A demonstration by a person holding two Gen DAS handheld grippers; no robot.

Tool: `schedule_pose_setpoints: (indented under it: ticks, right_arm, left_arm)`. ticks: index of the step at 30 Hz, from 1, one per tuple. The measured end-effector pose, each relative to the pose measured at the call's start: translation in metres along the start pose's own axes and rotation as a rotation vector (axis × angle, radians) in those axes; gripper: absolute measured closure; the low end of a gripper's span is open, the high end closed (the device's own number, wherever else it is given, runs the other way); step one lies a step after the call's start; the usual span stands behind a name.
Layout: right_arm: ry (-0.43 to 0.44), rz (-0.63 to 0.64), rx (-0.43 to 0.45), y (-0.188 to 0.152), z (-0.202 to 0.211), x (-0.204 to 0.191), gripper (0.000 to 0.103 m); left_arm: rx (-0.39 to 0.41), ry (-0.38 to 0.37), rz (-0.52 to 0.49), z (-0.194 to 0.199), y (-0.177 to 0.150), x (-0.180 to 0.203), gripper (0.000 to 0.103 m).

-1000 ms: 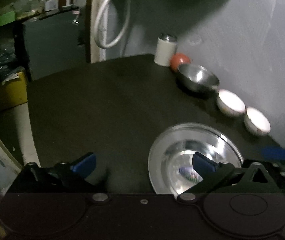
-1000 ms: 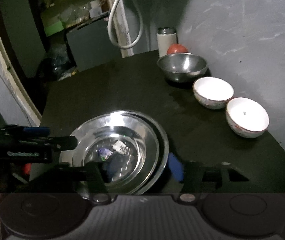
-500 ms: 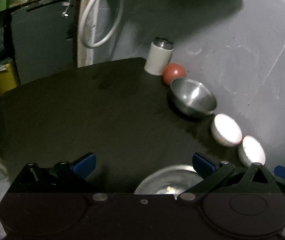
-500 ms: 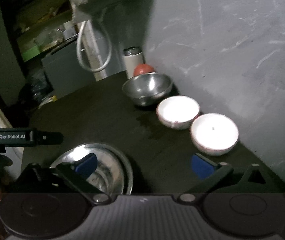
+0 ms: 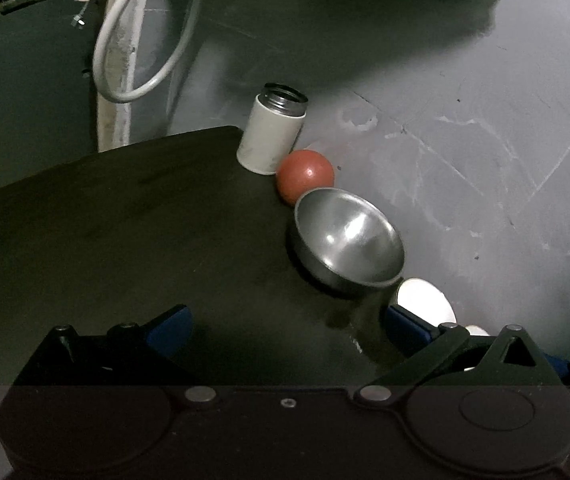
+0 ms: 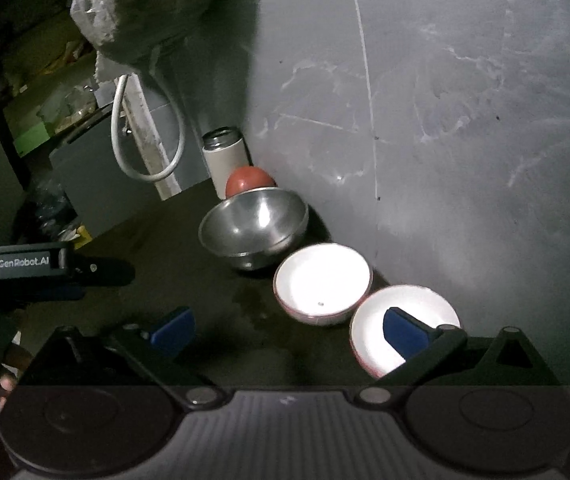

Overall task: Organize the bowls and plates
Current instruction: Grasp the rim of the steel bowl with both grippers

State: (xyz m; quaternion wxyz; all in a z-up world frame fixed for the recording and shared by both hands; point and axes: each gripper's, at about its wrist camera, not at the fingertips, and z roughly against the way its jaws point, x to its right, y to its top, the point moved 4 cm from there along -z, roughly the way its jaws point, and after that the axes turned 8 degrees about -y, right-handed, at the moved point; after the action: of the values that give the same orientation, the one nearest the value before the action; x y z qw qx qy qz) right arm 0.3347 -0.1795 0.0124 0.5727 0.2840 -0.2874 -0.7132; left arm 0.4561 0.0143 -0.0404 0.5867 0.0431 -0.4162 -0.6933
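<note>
A steel bowl (image 5: 349,236) (image 6: 254,227) stands by the grey wall on the dark table (image 5: 125,240). Two white bowls sit in a row after it: the middle one (image 6: 322,284) (image 5: 425,300) and the near one (image 6: 401,326). My left gripper (image 5: 285,330) is open and empty, short of the steel bowl. My right gripper (image 6: 287,330) is open and empty; its right finger (image 6: 405,334) is over the near white bowl. The left gripper's body (image 6: 25,268) shows at the left in the right wrist view. The steel plates are out of view.
A white canister (image 5: 273,136) (image 6: 225,156) and a red ball (image 5: 305,174) (image 6: 249,180) stand at the table's far corner against the wall. A white hose (image 5: 141,48) hangs on a post behind the table. Shelves with clutter (image 6: 45,92) are at the far left.
Both grippers have moved forward and up, away from the stacked steel plates, which have dropped out of view. The right gripper has opened wide and swung toward the white bowls.
</note>
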Motion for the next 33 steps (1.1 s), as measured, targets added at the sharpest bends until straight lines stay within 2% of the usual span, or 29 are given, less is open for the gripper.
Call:
schedule_pose_setpoints:
  ticks: [8,12,18,21,23,26,27,28,30,33]
  right_arm:
    - [-0.028,0.001,0.063,0.019,-0.03,-0.002,0.001]
    - [-0.021,0.019,0.066,0.029,-0.054,-0.007,0.008]
    - [-0.025,0.052,0.056,0.043,-0.092,-0.013,0.018]
    - [-0.031,0.081,0.045,0.05,-0.11,-0.015,0.027]
    - [-0.045,0.097,0.029,0.052,-0.123,-0.015,0.039]
    - [-0.049,0.101,0.015,0.055,-0.135,-0.013,0.049]
    - [-0.049,0.104,0.009,0.056,-0.137,-0.013,0.05]
    - [-0.046,0.108,0.001,0.056,-0.14,-0.013,0.054]
    - [-0.039,0.114,-0.015,0.057,-0.144,-0.014,0.062]
    - [-0.01,0.111,-0.033,0.057,-0.147,-0.015,0.073]
  left_arm:
    - [-0.027,0.015,0.05,-0.042,0.024,-0.009,0.001]
    - [-0.034,0.053,0.088,-0.067,0.038,-0.017,0.001]
    - [-0.029,0.086,0.063,-0.095,0.049,-0.02,0.002]
    - [-0.043,0.088,0.047,-0.105,0.052,-0.017,0.011]
    - [-0.06,0.091,0.034,-0.11,0.052,-0.015,0.018]
    - [-0.085,0.088,0.045,-0.117,0.052,-0.013,0.032]
    - [-0.089,0.078,0.052,-0.118,0.052,-0.012,0.04]
    - [-0.096,0.065,0.06,-0.119,0.052,-0.011,0.053]
    - [-0.114,0.048,0.077,-0.123,0.051,-0.01,0.066]
    - [-0.124,0.038,0.085,-0.125,0.049,-0.007,0.079]
